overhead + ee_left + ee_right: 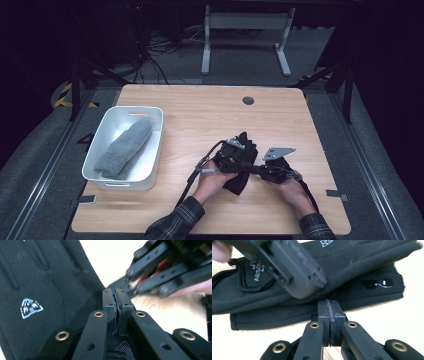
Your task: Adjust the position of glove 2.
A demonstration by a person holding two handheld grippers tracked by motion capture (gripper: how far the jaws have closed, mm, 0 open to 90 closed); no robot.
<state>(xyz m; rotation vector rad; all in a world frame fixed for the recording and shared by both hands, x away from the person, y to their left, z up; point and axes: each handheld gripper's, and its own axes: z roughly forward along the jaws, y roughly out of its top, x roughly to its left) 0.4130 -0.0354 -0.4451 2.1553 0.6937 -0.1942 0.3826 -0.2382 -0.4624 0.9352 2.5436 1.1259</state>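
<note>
Spreading across the middle of the scene, the wooden table (pixel 200 107) carries everything else. On its left side stands a white plastic bin (pixel 111 120) with a grey knitted mitten (pixel 125 148) lying lengthwise inside. Right of the bin, near the person's edge, lie the black gloves (pixel 243 165), and both hands work at them.

In the right gripper view there are two of them stacked: an upper glove (pixel 362 257) with a white logo and a wrist tab, and a lower glove (pixel 374 293) flat on the wood, its edge showing under the first. The left gripper view shows the back of a glove with a small white emblem (pixel 30 308).

The left gripper (pixel 117 312) has its jaws pressed together at the glove's edge; a thin dark strip sits between the pads, but I cannot tell whether that is cloth or only the pad lining. The right gripper (pixel 331 315) also has its jaws pressed together, its tips right at the edge of the lower glove, with no clear fold of fabric between them.

My reading is that the pair is being gathered or aligned before it goes to the bin. The next move likely calls for a sure pinch through both layers, then lifting them together without letting the lower one slide out, and carrying them left over the bin's rim.
</note>
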